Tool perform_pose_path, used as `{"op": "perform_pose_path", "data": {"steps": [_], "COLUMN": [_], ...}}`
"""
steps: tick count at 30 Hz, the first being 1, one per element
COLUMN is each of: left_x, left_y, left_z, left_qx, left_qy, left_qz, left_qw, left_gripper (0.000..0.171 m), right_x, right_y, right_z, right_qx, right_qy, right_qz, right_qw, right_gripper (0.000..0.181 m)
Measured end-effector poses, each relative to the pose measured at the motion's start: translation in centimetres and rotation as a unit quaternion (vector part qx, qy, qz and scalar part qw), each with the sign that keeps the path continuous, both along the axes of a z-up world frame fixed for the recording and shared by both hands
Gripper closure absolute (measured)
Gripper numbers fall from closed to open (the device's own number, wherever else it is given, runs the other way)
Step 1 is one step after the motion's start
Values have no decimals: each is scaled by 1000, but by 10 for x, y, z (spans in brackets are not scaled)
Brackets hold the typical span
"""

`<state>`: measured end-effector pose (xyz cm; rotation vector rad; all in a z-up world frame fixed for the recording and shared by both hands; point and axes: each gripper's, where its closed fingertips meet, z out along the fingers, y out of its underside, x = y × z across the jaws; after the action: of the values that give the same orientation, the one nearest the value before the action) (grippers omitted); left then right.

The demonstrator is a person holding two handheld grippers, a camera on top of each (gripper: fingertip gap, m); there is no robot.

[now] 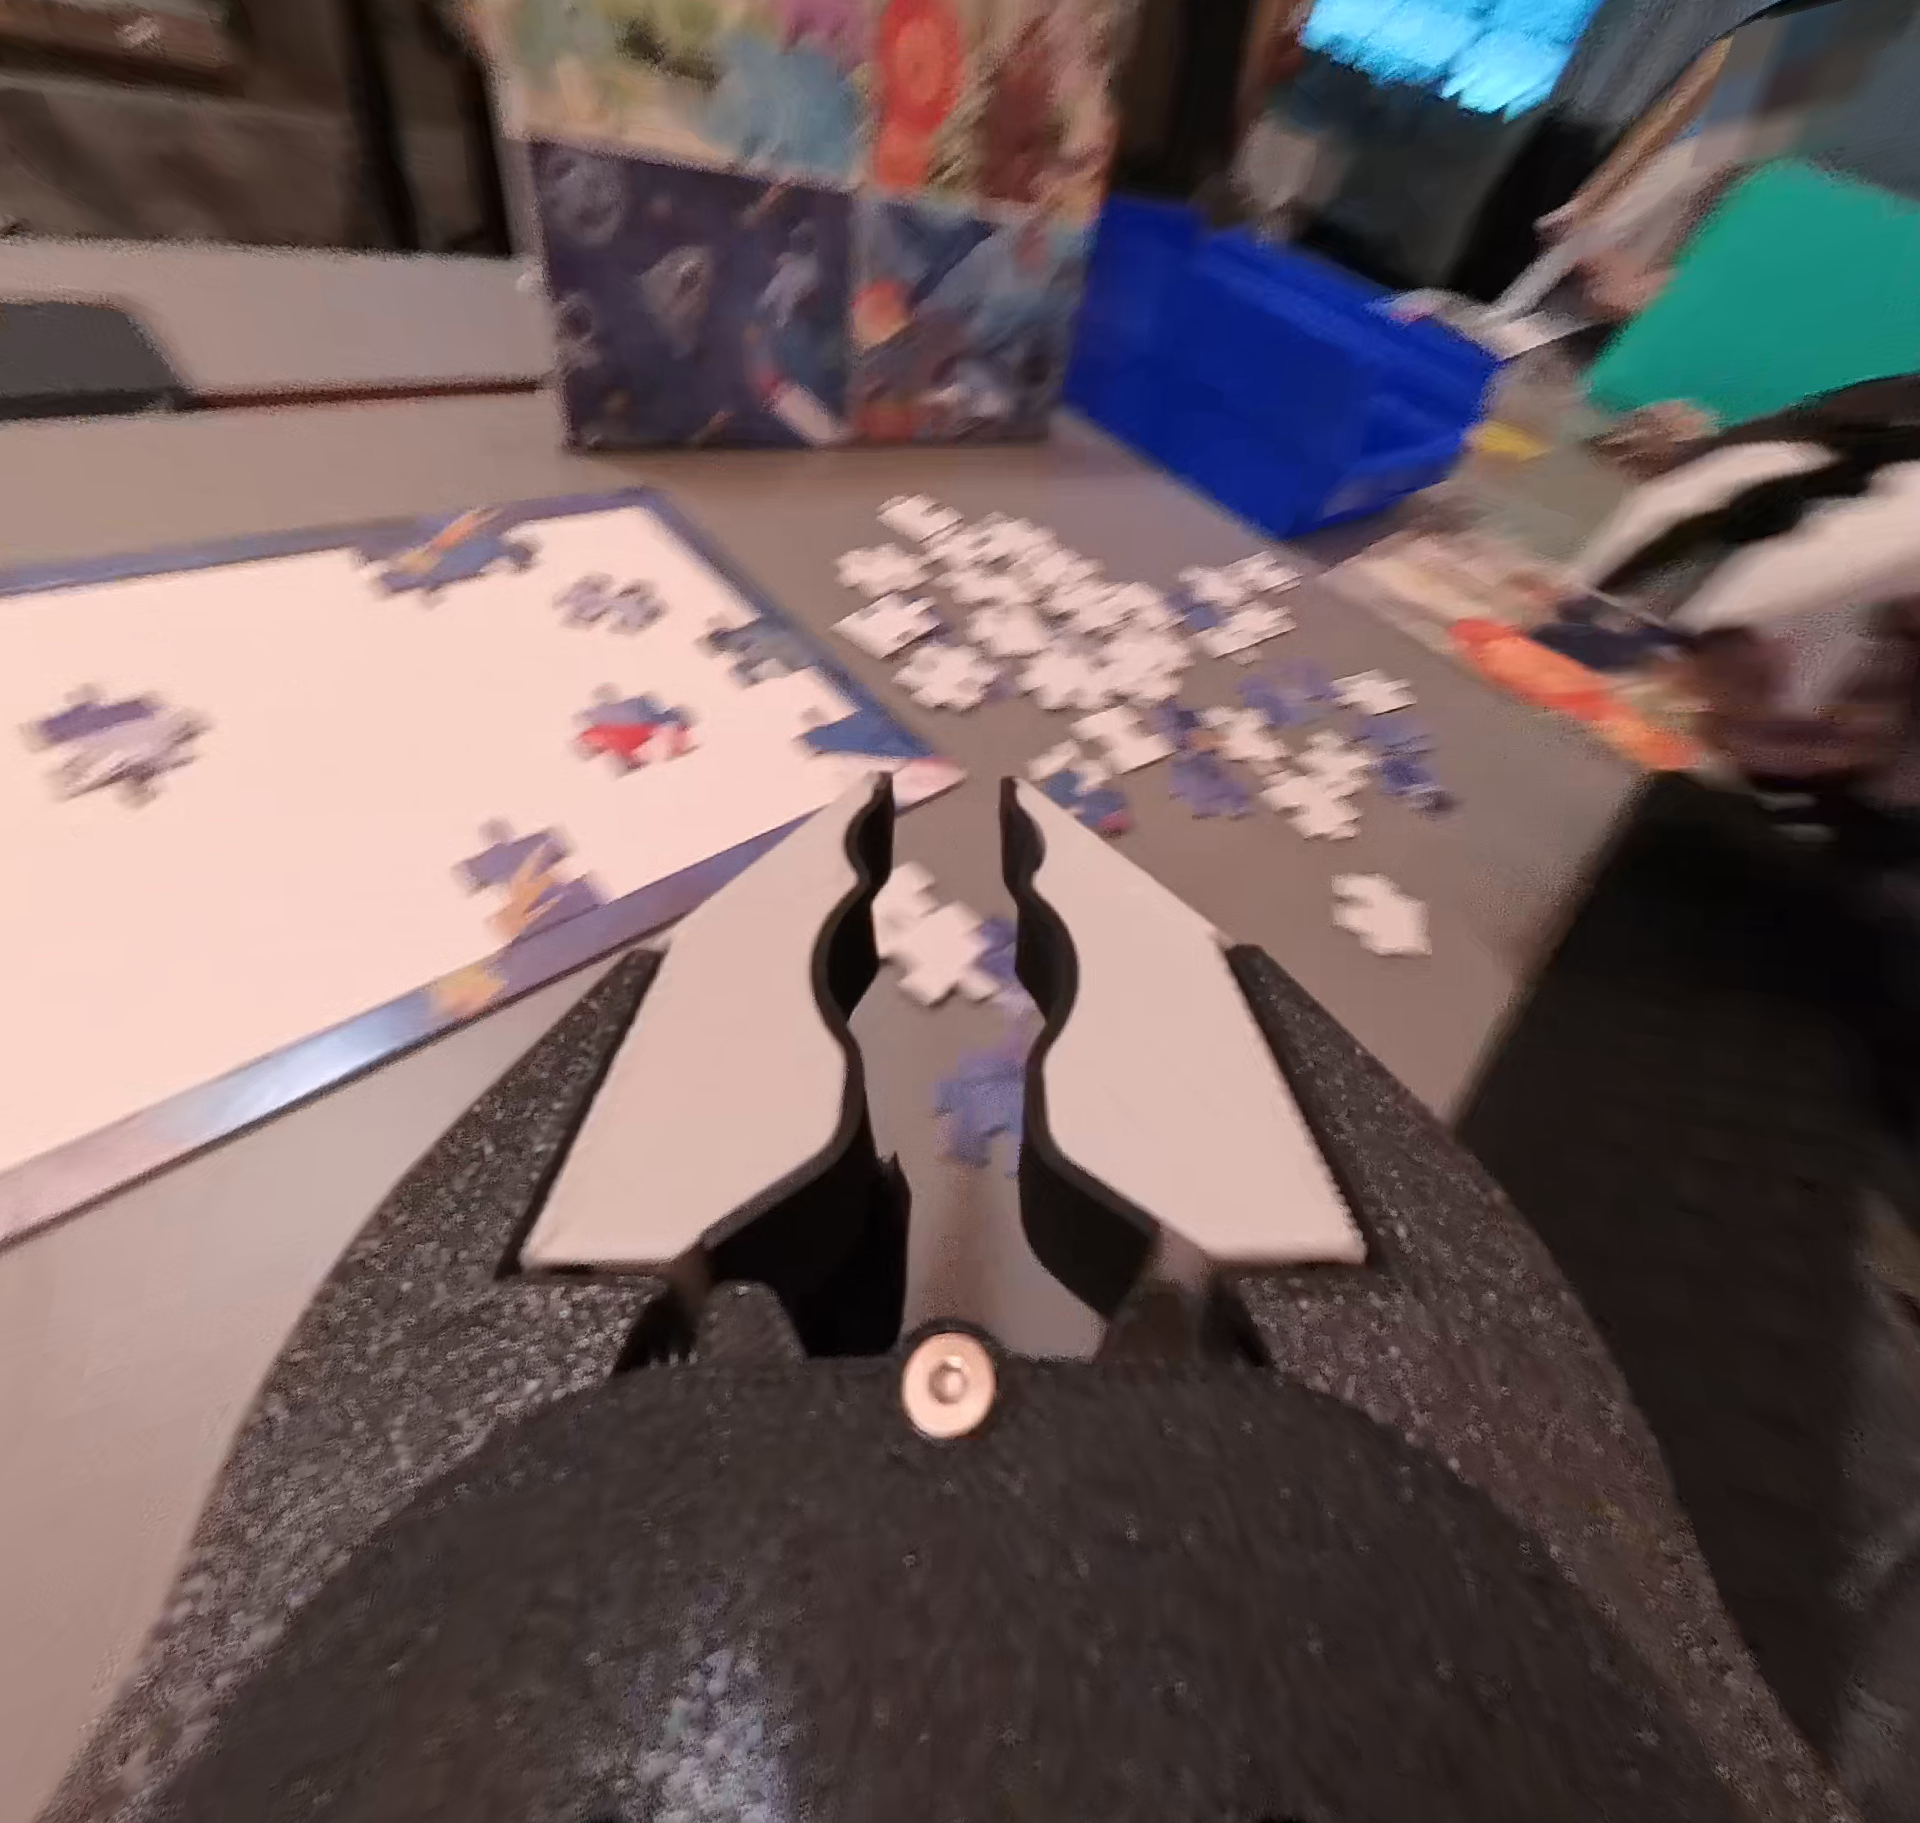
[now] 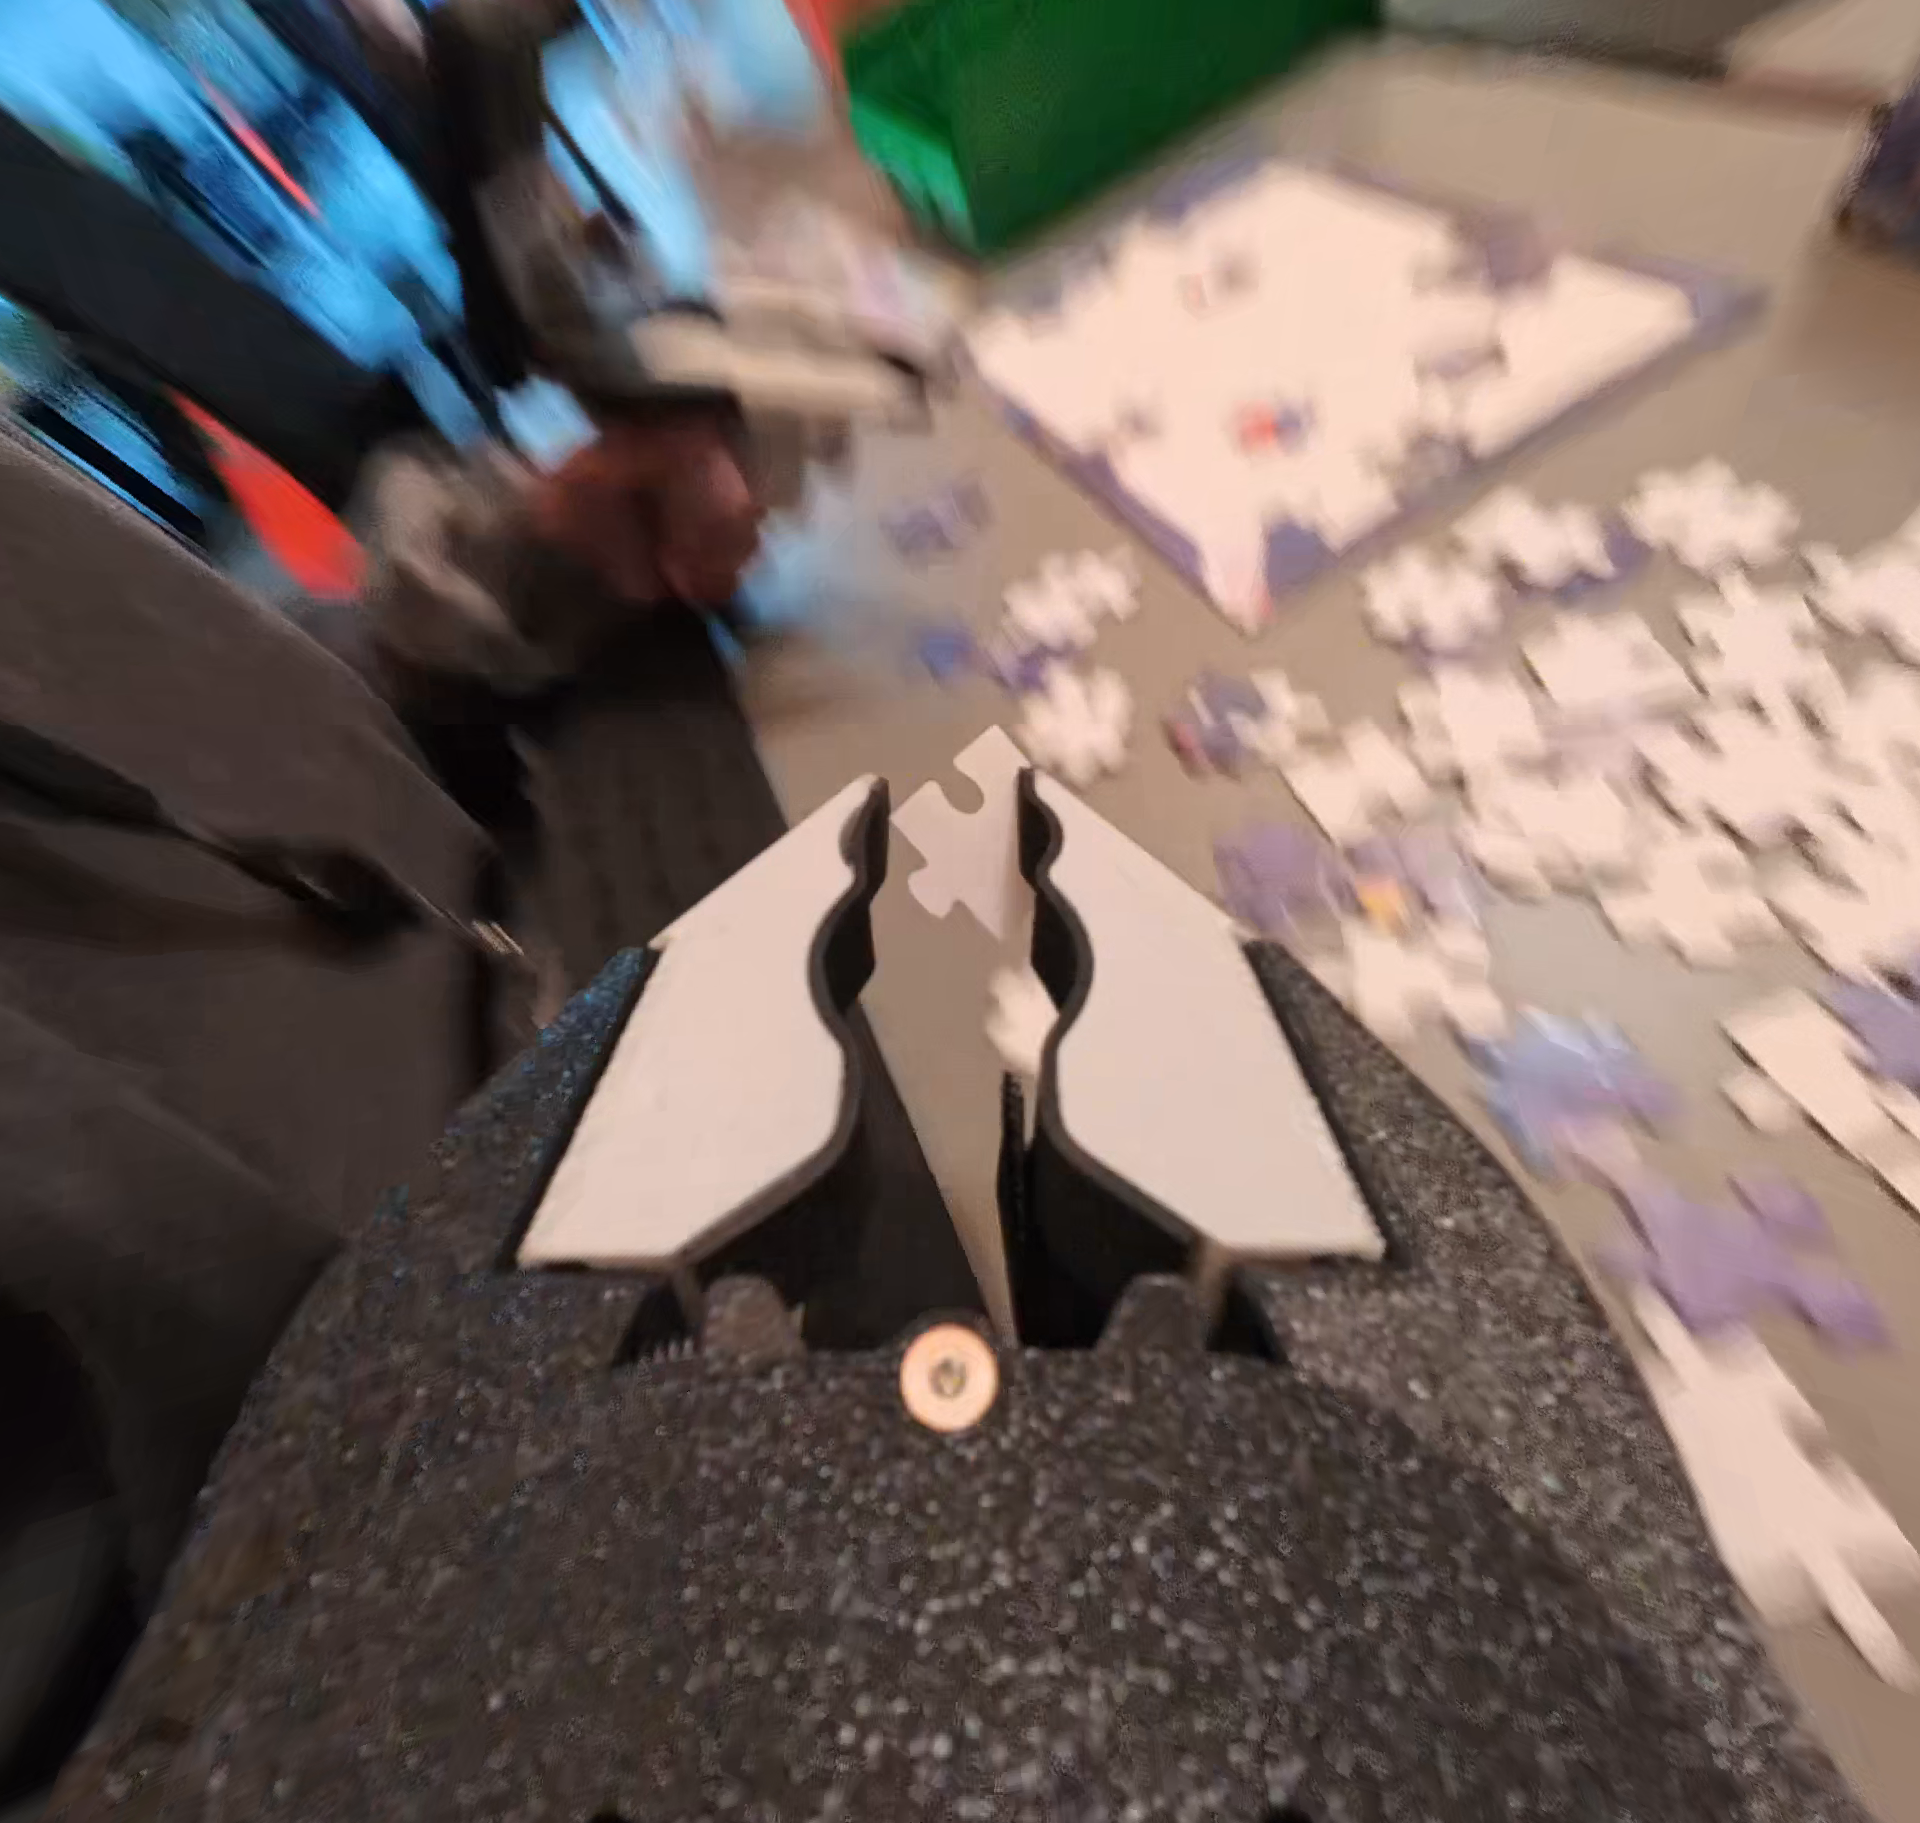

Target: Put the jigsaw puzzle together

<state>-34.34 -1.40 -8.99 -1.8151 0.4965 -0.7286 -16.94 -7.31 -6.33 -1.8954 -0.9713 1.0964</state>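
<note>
The puzzle board, white with a blue frame, lies on the grey table at the left with a few blue pieces set in it; it also shows blurred in the right wrist view. Loose pieces, mostly white side up, are spread to its right. My left gripper is open a little and empty, above a white piece and a blue piece. My right gripper is shut on a puzzle piece, white side showing, held above the table near its edge.
A picture-covered puzzle box stands behind the board. A blue bin sits to its right and a green bin beyond the board. The table edge drops to dark floor at the right. A hand holds the other gripper. The grippers' ends are close to 20 cm from one another.
</note>
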Motion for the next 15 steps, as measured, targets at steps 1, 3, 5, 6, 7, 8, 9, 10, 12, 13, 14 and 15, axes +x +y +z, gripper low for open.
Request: {"op": "perform_pose_path", "data": {"steps": [1, 3, 5, 6, 7, 8, 9, 10, 12, 13, 14, 15], "left_x": [11, 29, 43, 48, 54, 58, 60, 60, 54, 49, 43, 35], "left_y": [-11, -33, -52, -58, -67, -75, -78, -78, -74, -72, -70, -68], "left_z": [13, 40, 57, 61, 65, 70, 75, 79, 86, 89, 93, 98], "left_qx": [17, 28, -19, -51, -82, -108, -122, -127, -128, -128, -126, -120], "left_qy": [-33, -121, -218, -254, -285, -310, -334, -355, -394, -410, -427, -449], "left_qz": [-38, -111, -187, -216, -251, -284, -300, -300, -295, -291, -290, -290], "left_qw": [999, 986, 958, 941, 921, 901, 885, 876, 861, 854, 847, 837], "left_gripper": [151, 151, 144, 135, 127, 123, 123, 123, 125, 125, 126, 128], "right_x": [-12, -30, -48, -59, -69, -80, -91, -101, -120, -130, -138, -145], "right_y": [1, 2, 0, -1, -2, -3, -5, -8, -11, -12, -13, -14], "right_z": [24, 65, 86, 92, 97, 104, 109, 113, 115, 113, 112, 110], "right_qx": [-11, -45, -83, -98, -111, -126, -143, -157, -180, -190, -200, -210], "right_qy": [85, 239, 328, 352, 373, 395, 412, 421, 429, 423, 419, 417], "right_qz": [11, 45, 95, 116, 139, 161, 183, 205, 233, 243, 251, 258], "right_qw": [996, 969, 936, 923, 911, 896, 881, 869, 854, 852, 849, 846], "right_gripper": [157, 157, 157, 157, 157, 157, 157, 157, 157, 157, 157, 157]}}
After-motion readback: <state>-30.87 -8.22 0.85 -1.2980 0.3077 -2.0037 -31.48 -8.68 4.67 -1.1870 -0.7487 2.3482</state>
